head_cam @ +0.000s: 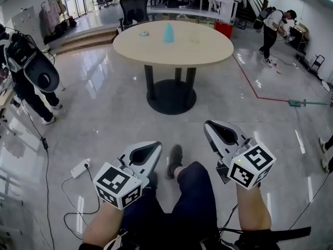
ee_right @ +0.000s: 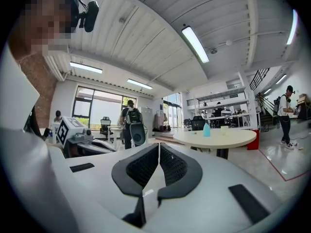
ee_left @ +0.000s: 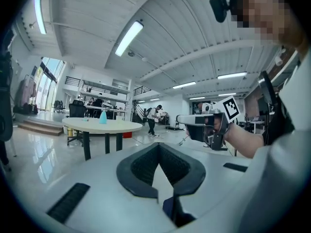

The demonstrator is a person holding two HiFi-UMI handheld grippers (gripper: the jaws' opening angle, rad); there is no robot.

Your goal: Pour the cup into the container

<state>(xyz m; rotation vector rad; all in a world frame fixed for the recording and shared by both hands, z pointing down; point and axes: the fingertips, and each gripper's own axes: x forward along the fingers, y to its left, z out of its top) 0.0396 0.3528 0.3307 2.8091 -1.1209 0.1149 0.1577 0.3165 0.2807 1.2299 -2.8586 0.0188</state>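
A light-blue cup (head_cam: 168,33) stands upright on the round beige table (head_cam: 208,51) far ahead of me, with a clear container (head_cam: 194,37) just to its right. The same cup (ee_right: 206,129) and container (ee_right: 224,128) show small and distant in the right gripper view. My left gripper (head_cam: 157,147) and right gripper (head_cam: 209,125) are held low over my legs, well short of the table. Both point toward it. In the gripper views the pads of the left gripper (ee_left: 159,146) and the right gripper (ee_right: 159,147) meet at the tips, shut with nothing between them.
A small blue item (head_cam: 143,34) lies left of the cup. A person with a backpack (head_cam: 31,72) stands at the left, another person (head_cam: 270,27) at the back right. An office chair (head_cam: 134,9) and a red bin (head_cam: 223,29) are behind the table. A power strip (head_cam: 80,168) and cables lie on the glossy floor.
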